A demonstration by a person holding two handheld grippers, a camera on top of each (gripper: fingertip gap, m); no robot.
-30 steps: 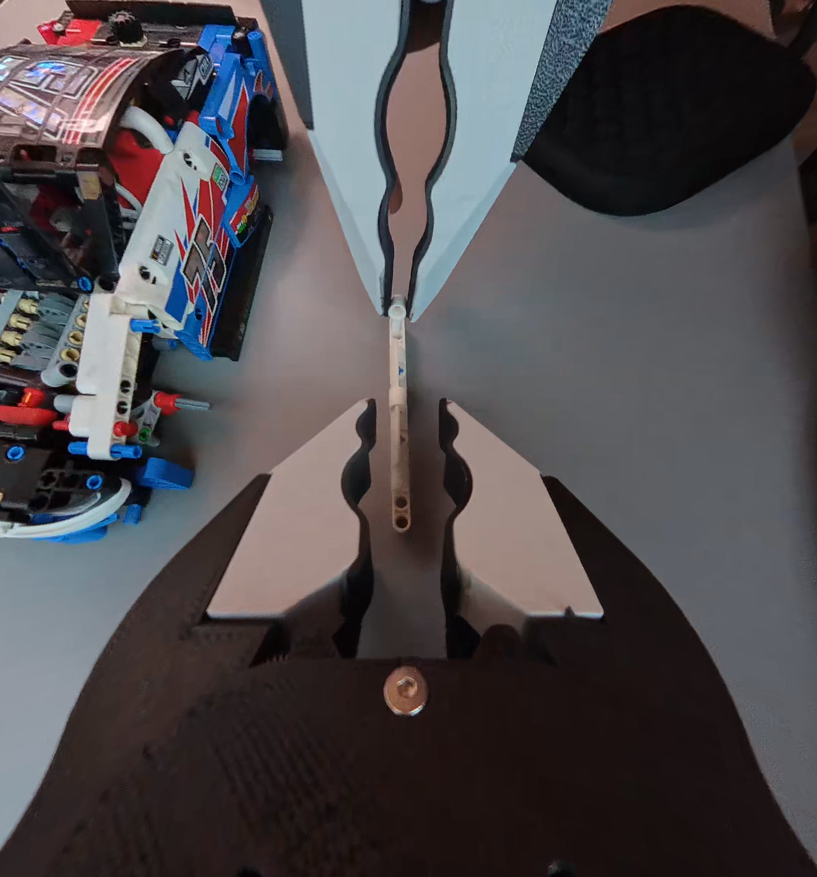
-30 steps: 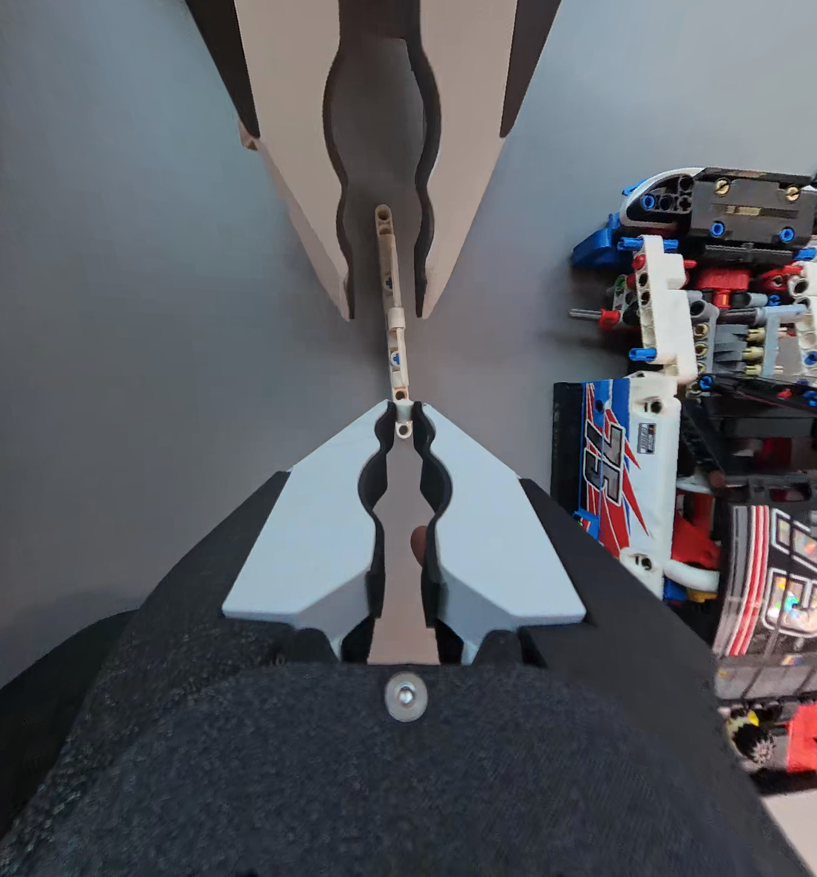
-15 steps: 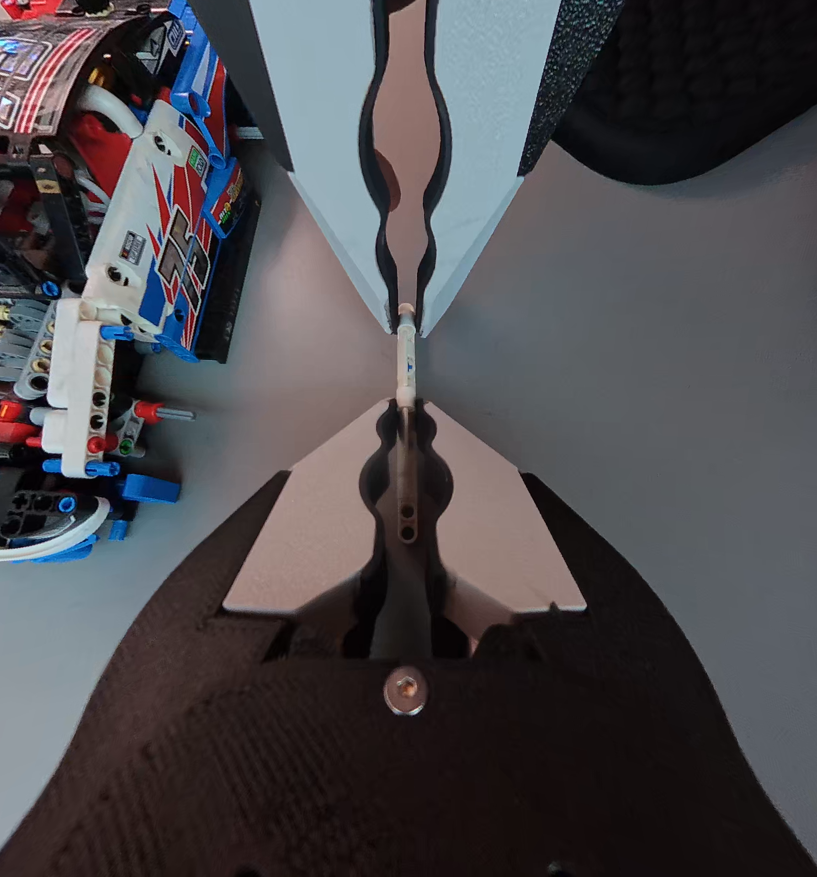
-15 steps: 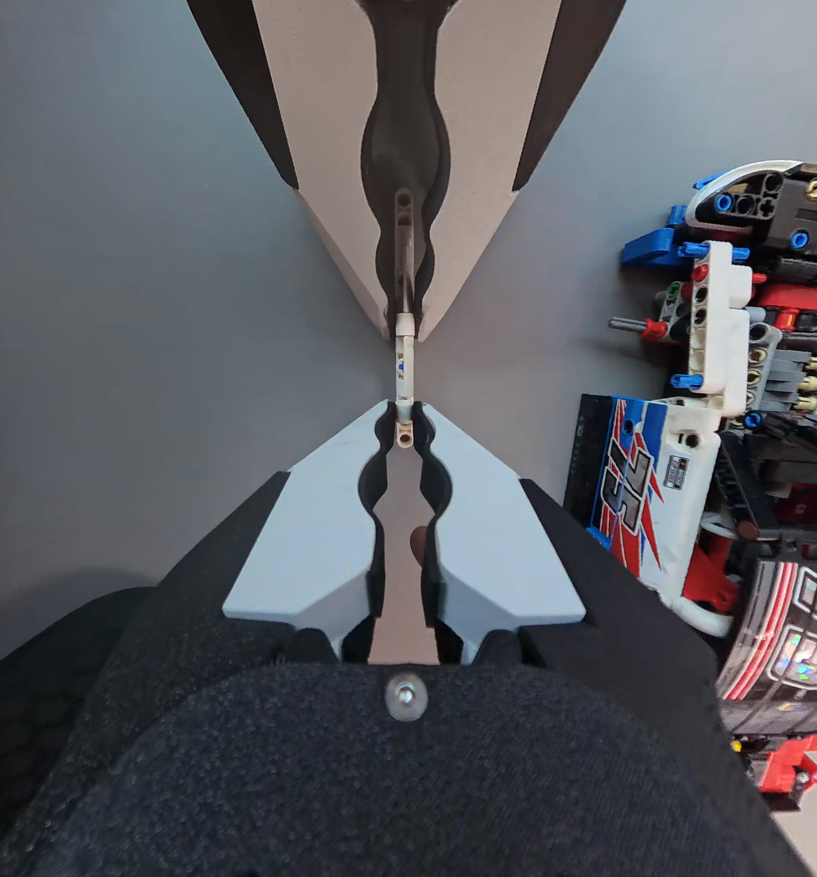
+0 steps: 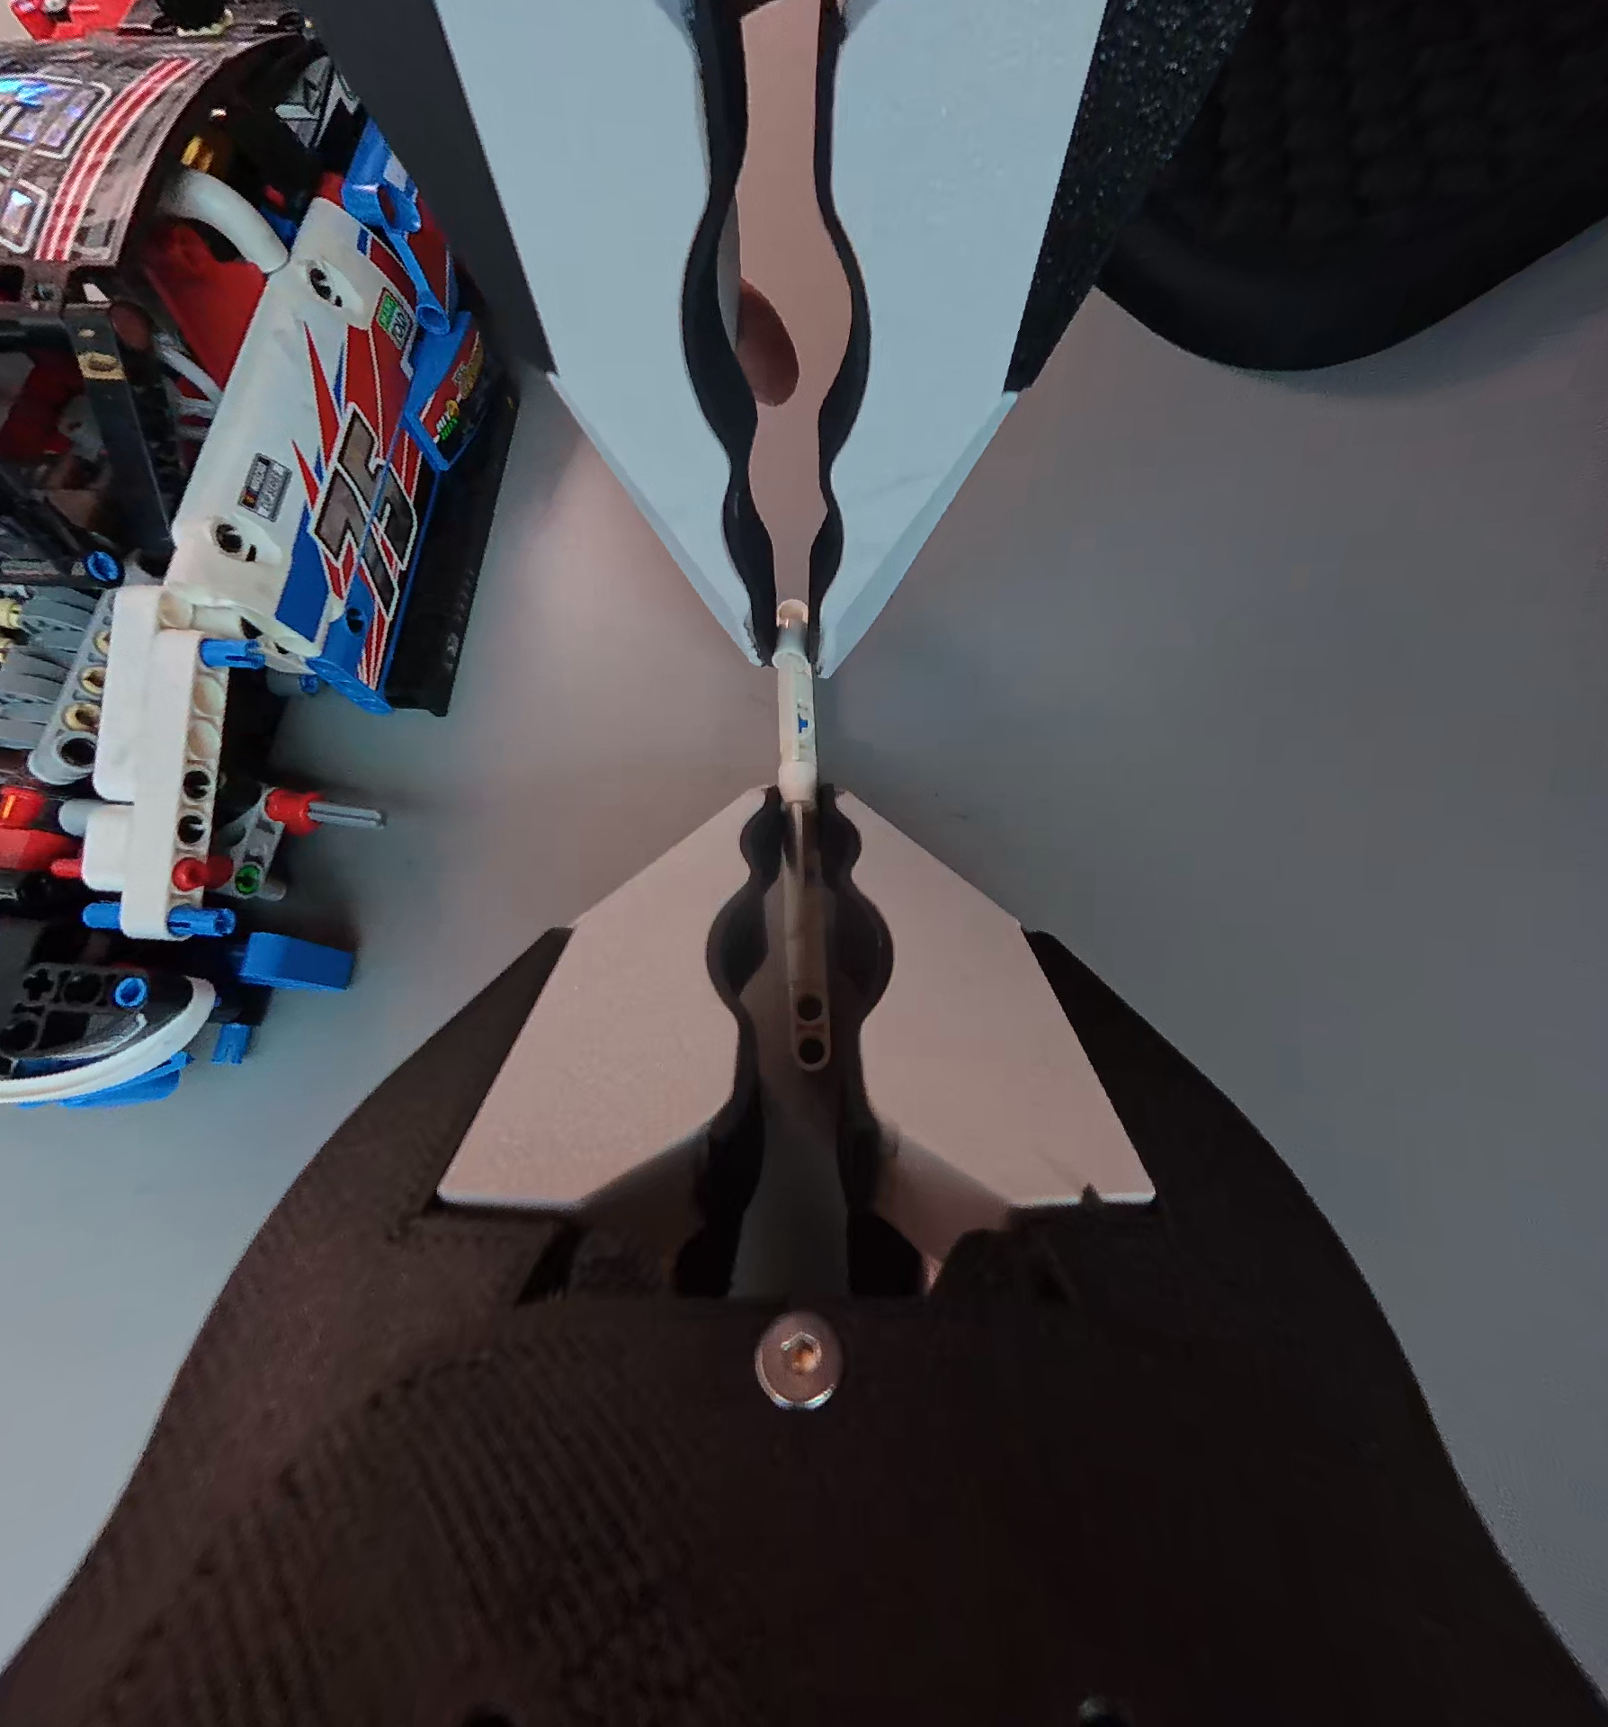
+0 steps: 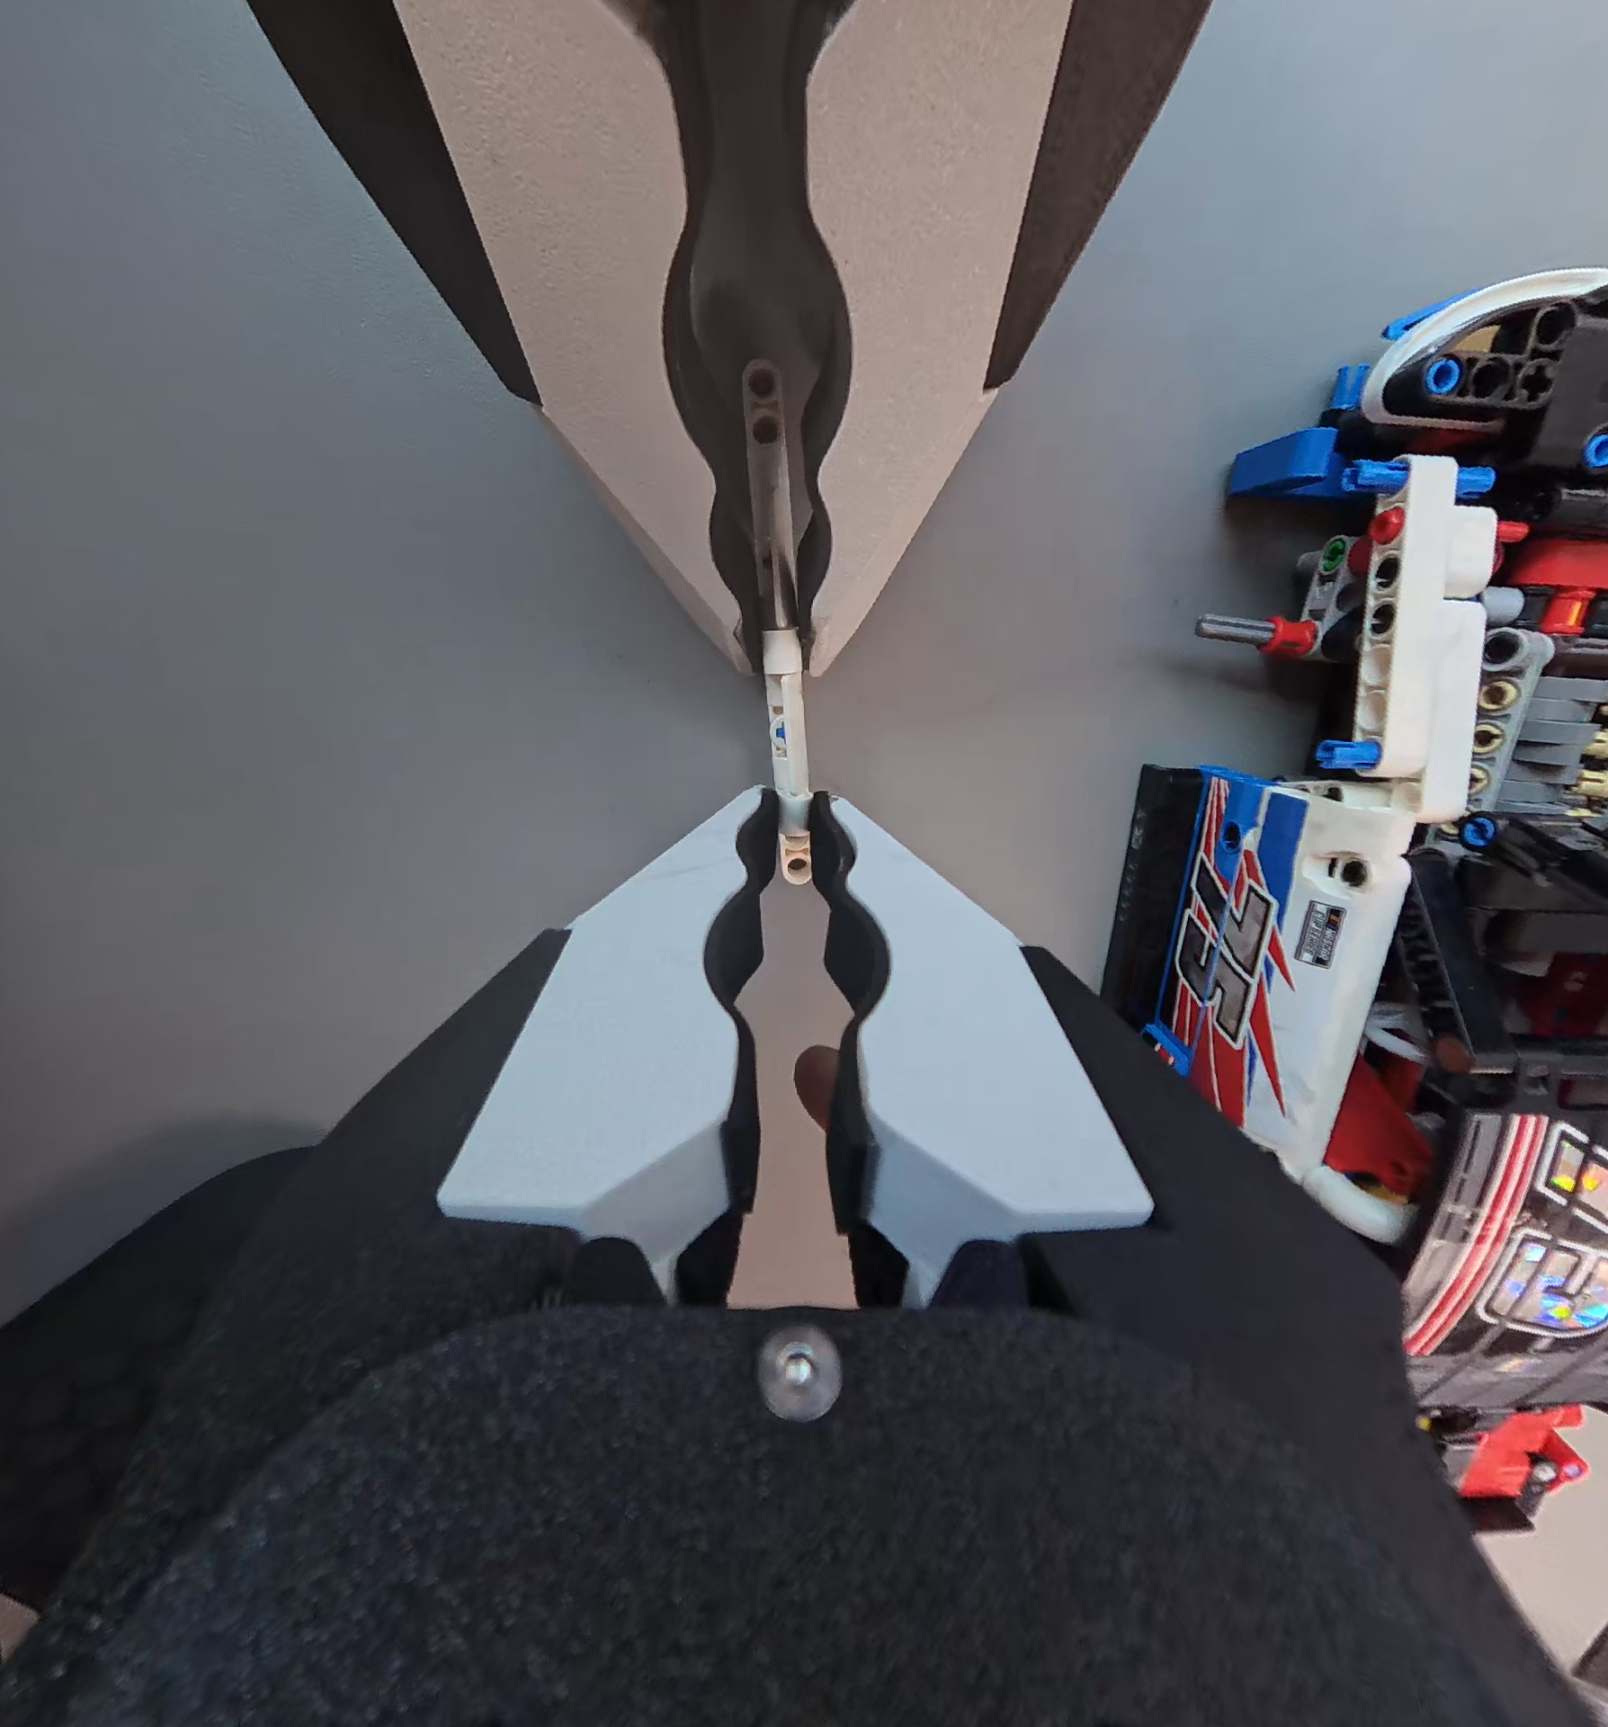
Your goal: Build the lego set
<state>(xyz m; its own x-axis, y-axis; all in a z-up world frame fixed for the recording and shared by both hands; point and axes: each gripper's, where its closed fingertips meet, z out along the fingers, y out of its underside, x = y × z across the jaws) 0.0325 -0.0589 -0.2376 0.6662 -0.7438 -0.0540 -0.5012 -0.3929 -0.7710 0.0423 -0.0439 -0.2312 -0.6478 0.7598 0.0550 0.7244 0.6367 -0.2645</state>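
Note:
A thin white lego beam [image 5: 797,720] with holes hangs above the grey table, held at both ends. My left gripper [image 5: 796,794] with pinkish fingers is shut on its near end. My right gripper [image 6: 793,804] with light blue fingers is shut on the other end, a tan pin [image 6: 795,846] at its tip. The two grippers face each other tip to tip; the right one shows in the left wrist view [image 5: 789,645], the left one in the right wrist view [image 6: 777,654]. The part-built lego race car [image 5: 174,579] lies on the table beside them, also in the right wrist view [image 6: 1398,897].
The grey table [image 5: 1249,794] spreads under both grippers. A black chair seat [image 5: 1398,168] is beyond the table edge behind the right gripper. A grey axle with a red bush [image 5: 328,811] sticks out of the car toward the grippers. My two grippers' fingertips are within a few centimetres of each other.
My left gripper closed onto the beam's free end; a second ago it was open around it. Both grippers drew closer together, and the car shifted a little in both views.

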